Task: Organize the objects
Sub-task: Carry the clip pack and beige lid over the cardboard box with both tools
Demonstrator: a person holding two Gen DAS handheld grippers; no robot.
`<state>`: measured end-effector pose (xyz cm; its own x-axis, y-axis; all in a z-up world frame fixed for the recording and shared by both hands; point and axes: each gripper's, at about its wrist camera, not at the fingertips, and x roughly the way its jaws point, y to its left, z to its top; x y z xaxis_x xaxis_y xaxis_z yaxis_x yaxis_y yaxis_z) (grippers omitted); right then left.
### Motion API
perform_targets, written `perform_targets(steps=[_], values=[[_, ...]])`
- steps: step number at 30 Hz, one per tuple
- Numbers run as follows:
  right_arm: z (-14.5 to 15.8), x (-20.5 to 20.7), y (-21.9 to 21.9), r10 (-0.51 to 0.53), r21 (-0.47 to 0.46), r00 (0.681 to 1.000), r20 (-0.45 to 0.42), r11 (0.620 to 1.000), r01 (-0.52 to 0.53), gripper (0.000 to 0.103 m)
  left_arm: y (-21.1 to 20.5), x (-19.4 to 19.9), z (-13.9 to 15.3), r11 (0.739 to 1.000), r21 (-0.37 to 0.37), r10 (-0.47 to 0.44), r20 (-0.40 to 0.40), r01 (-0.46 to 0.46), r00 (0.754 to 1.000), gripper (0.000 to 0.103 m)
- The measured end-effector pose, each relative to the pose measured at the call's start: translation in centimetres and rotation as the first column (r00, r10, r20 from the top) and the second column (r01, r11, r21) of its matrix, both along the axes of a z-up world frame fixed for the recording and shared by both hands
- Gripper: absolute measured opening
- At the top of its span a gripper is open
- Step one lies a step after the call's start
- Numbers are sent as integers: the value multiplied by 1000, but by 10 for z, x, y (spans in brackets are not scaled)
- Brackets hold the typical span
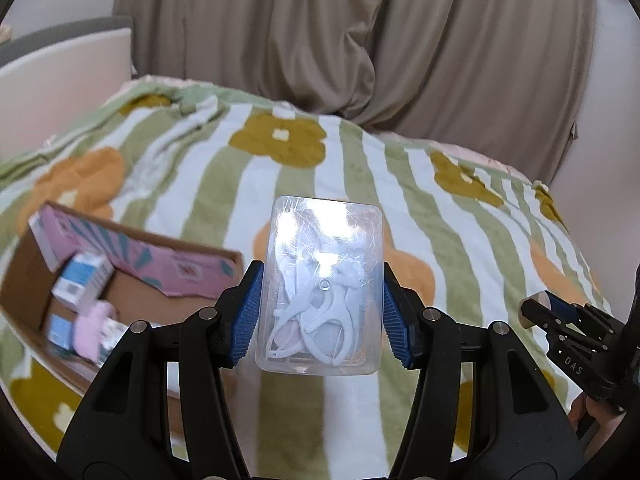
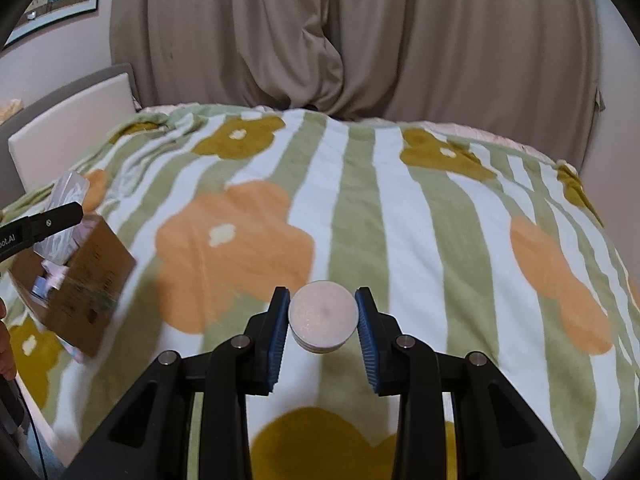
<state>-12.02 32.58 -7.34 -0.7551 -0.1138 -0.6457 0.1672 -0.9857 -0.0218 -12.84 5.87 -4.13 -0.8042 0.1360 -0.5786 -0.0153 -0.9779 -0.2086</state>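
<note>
Your left gripper (image 1: 322, 312) clamps the clear plastic case (image 1: 322, 284) of white clips, up just right of the cardboard box (image 1: 132, 280); your right gripper (image 2: 323, 320) pinches a round tin (image 2: 322, 315), well right of that box.

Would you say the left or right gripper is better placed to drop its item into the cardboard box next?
Left, probably: the left gripper holds the clear case right beside the cardboard box, nearer than the right gripper.

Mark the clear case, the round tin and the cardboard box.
clear case (image 1: 324, 280), left wrist view, middle of its lid.
round tin (image 2: 323, 314), right wrist view, centre of its top.
cardboard box (image 1: 140, 294), left wrist view, bare inner floor.
</note>
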Motion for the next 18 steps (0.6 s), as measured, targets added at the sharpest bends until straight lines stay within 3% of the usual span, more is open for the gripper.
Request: perform_targets(steps=[8, 18], values=[[28, 1, -62, 81, 7, 996, -40, 997, -81, 31, -47, 8, 26, 999, -35, 6, -34, -7, 999, 52], [39, -2, -163, 214, -33, 976, -40, 976, -215, 31, -120, 9, 33, 996, -68, 55, -38, -58, 998, 52]])
